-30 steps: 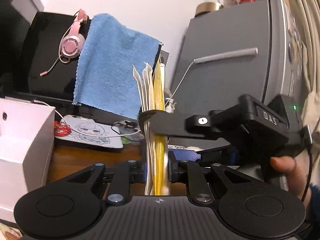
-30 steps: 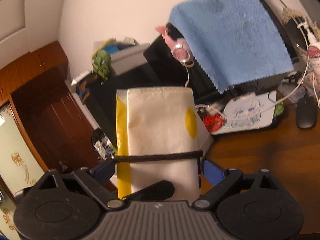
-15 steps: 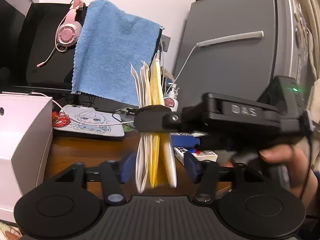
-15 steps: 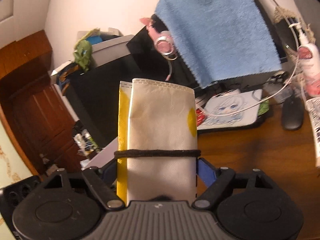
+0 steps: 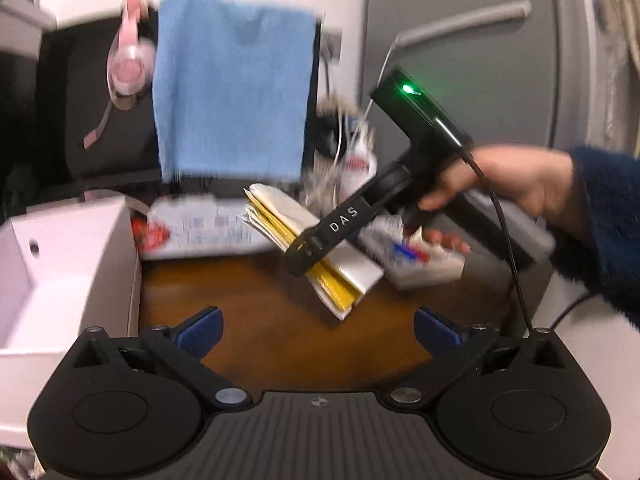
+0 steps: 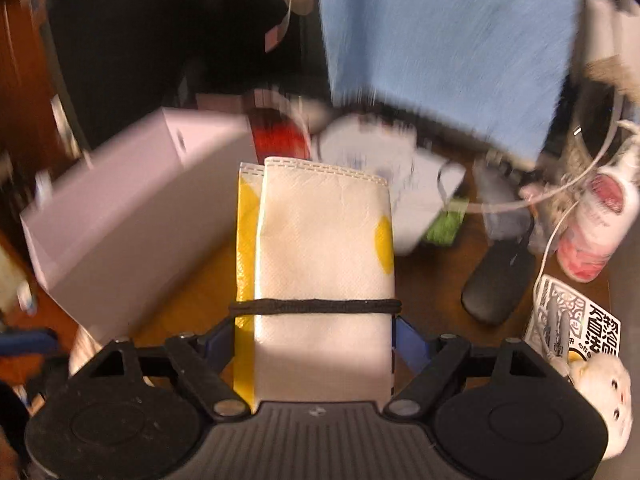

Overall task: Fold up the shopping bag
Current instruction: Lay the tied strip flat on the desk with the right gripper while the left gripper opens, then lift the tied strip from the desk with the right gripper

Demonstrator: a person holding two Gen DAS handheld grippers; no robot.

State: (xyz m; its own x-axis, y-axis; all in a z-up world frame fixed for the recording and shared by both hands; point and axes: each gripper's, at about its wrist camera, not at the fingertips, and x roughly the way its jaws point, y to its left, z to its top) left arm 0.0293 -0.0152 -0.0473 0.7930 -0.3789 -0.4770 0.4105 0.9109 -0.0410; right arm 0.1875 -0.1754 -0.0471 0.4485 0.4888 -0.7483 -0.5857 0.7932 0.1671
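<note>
Folded shopping bag (image 6: 324, 264): matt woven-textured plastic, stitched hem; fluffy terry towel (image 5: 232, 84); glossy wooden desk (image 5: 280, 320).

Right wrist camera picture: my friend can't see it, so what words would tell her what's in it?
The right gripper squeezes a folded white and yellow shopping bag with a black elastic band around it, above a brown table. Behind it, blurred, are a white box, a blue towel and a black mouse.

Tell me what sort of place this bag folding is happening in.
Most likely a home computer desk in a bedroom or study. A pink headset hangs on a dark monitor with a blue fleecy towel draped over it, and a black computer mouse lies on the brown wooden desktop.
</note>
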